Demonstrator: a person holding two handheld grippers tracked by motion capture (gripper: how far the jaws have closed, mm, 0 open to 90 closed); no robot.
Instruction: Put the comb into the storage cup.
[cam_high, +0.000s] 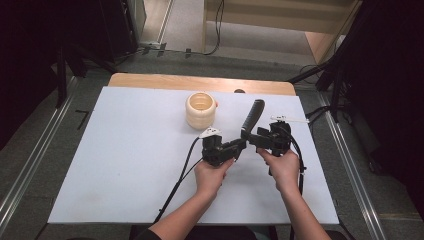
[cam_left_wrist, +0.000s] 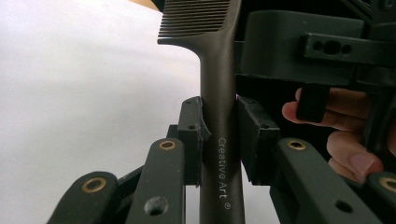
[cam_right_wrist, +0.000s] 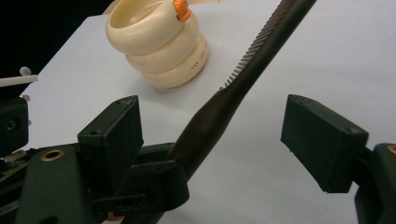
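A dark brown comb (cam_high: 252, 119) with fine teeth stands tilted above the middle of the table. My left gripper (cam_high: 241, 145) is shut on its handle (cam_left_wrist: 219, 140), which reads "Creative Art"; the teeth (cam_left_wrist: 194, 18) point up and away. My right gripper (cam_high: 254, 141) is open, its two pads (cam_right_wrist: 322, 140) set wide on either side of the comb (cam_right_wrist: 233, 93) without touching it. A cream ribbed cup (cam_high: 200, 110) with an orange knob on its rim stands upright behind the grippers, also seen as the cup (cam_right_wrist: 159, 44) in the right gripper view.
The white board (cam_high: 125, 160) covers a wooden table (cam_high: 150, 80). A small white piece (cam_high: 290, 119) lies near the right gripper. Black stands and cables sit on the floor around the table.
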